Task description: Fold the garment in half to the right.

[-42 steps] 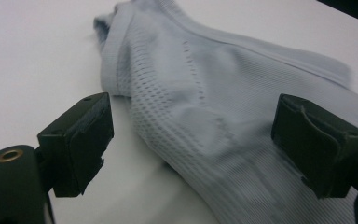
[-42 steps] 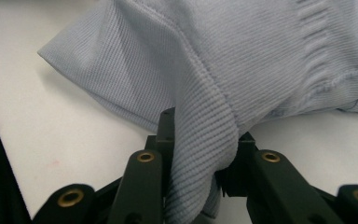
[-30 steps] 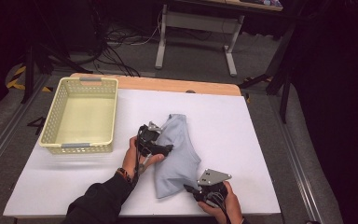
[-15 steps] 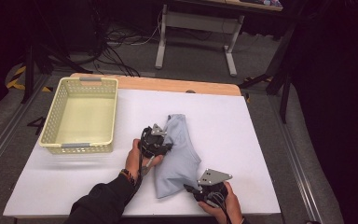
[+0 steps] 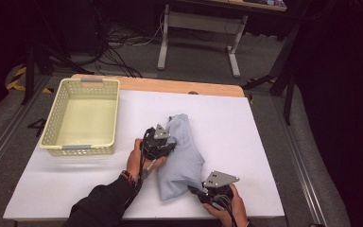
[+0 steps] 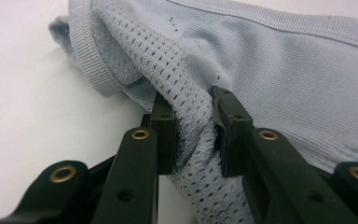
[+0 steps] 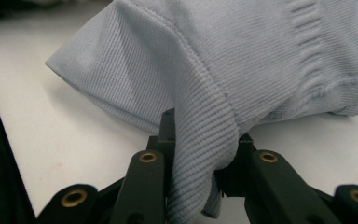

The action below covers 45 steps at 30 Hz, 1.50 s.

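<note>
A pale yellow plastic basket (image 5: 82,118) with perforated walls stands on the left part of a white table (image 5: 246,137). Nothing lies inside it; its bare floor is plain to see.

Well apart from the basket, near the middle of the table toward the person's side, lies a light blue garment (image 5: 182,158), folded into a long bundle that runs away from the person.

The left gripper (image 5: 163,144) meets the bundle's left edge about halfway along. In the left gripper view, its two black jaws pinch a fold of open mesh fabric (image 6: 191,140) that belongs to the garment; a ribbed hem (image 6: 86,51) curls just beyond them. These jaws were closing within the last second and now press on the cloth.

The right gripper (image 5: 208,191) holds the near right corner of the bundle. In the right gripper view, its jaws are pressed together on a thick fold of ribbed cloth (image 7: 205,140), which bulges out above them.

Some things are hard to make out. The garment is folded over itself, so its kind and full shape cannot be told. The person's left hand (image 5: 139,158) and dark sleeve (image 5: 101,208) enter from the bottom edge, and the right hand (image 5: 229,208) is cut off there. The grey three-cornered plates on top of the grippers hide the jaws from above. The room behind the table is dark, with tangled cables (image 5: 118,40) on the floor and the legs of a metal stand (image 5: 198,38).
</note>
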Each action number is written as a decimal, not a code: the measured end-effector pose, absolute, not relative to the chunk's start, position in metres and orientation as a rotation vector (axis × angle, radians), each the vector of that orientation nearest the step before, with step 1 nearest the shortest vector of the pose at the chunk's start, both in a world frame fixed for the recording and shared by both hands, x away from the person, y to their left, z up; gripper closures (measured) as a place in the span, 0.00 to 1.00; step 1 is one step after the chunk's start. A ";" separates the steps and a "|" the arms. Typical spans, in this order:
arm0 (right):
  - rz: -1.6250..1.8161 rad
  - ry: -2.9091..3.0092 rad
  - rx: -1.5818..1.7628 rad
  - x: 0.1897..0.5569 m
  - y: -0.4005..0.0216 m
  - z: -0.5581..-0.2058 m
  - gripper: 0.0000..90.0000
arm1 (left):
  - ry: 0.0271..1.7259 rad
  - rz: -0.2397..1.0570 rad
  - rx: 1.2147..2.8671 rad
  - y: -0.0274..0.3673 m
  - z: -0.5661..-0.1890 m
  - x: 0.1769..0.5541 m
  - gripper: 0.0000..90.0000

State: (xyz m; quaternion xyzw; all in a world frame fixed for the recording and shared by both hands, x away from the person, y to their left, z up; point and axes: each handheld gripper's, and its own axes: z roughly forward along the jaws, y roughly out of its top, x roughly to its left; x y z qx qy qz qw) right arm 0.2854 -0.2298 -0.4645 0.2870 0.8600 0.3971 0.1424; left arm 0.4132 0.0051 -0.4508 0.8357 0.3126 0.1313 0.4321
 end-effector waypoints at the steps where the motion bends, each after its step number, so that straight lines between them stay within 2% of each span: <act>1: 1.148 2.475 0.825 0.285 -0.230 -0.464 0.82 | 0.774 0.331 2.086 0.005 -0.450 0.413 0.81; 19: 1.159 2.459 0.806 0.284 -0.230 -0.462 0.82 | 0.737 0.367 2.092 0.007 -0.442 0.409 0.81; 24: 1.166 2.449 0.794 0.283 -0.224 -0.460 0.82 | 0.700 0.417 2.110 0.013 -0.440 0.404 0.81; 32: 1.180 2.443 0.769 0.283 -0.211 -0.457 0.82 | 0.678 0.458 2.099 0.031 -0.434 0.398 0.81; 35: 1.187 2.436 0.744 0.281 -0.200 -0.453 0.82 | 0.654 0.517 2.103 0.042 -0.427 0.389 0.81; 45: 1.206 2.433 0.664 0.276 -0.173 -0.445 0.82 | 0.649 0.549 2.072 0.068 -0.419 0.373 0.81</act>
